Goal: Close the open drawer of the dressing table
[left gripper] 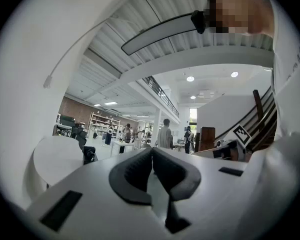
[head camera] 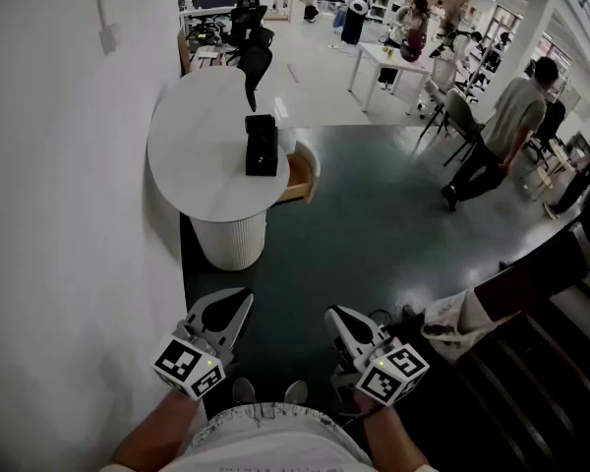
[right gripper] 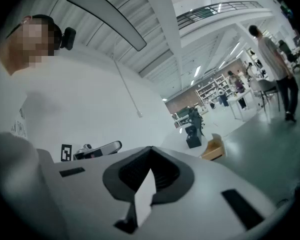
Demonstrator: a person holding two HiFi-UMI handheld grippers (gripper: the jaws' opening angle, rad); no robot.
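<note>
The desk (head camera: 202,146) top hides most of the open drawer (head camera: 300,173): only its wooden right end juts out, and its inside is largely covered. The black object (head camera: 262,146) on the desk is too small to identify (boxy, nothing more). Both forearms (head camera: 157,436) are cut off at the near edge. The people (head camera: 410,23) at the far end are too small to make out.

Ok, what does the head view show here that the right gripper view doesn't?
Head view only: the table's ribbed pedestal and the staircase. Right gripper view only: the right gripper with its jaws shut together on nothing, and the balcony railing overhead. Both: the round dressing table, the black box on it and the open drawer.
</note>
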